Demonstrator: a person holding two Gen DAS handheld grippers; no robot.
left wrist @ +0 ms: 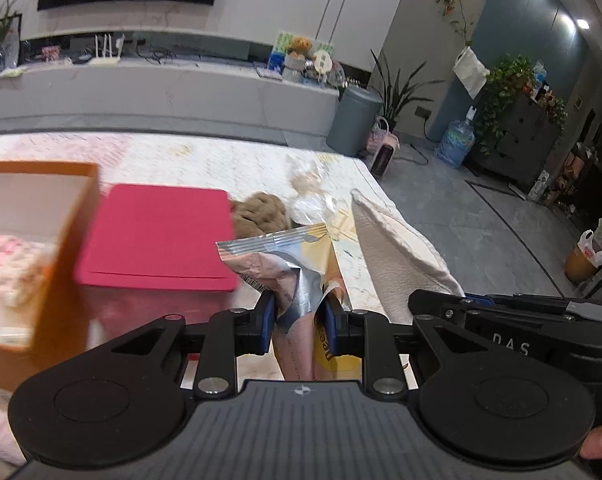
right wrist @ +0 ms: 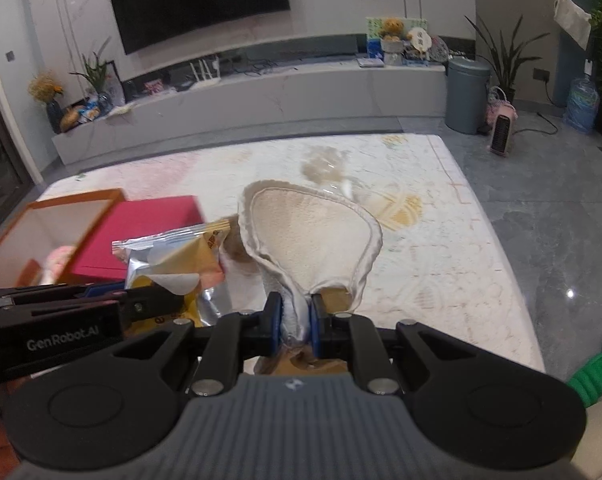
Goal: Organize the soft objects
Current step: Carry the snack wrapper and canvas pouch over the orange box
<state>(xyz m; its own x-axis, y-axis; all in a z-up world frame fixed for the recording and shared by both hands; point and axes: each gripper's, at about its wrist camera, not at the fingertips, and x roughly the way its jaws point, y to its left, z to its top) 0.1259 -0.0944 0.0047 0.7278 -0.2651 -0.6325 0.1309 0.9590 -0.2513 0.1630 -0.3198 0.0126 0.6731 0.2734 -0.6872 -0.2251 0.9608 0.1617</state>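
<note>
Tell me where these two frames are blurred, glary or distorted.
Left wrist view: orange box smeared by motion blur; foil snack packet glints; ceiling spotlights flare; fisheye bends the TV ledge. Right wrist view: cream cloth fairly sharp, orange box soft, floor tiles reflect a light spot.

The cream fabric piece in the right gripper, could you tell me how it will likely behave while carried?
The cream fabric piece probably stays floppy: it fans out and curls above the right gripper, bunched where pinched. It looks light for its size, held aloft by one edge. Its plush face should resist slipping, though the satiny rim might slide.
</note>
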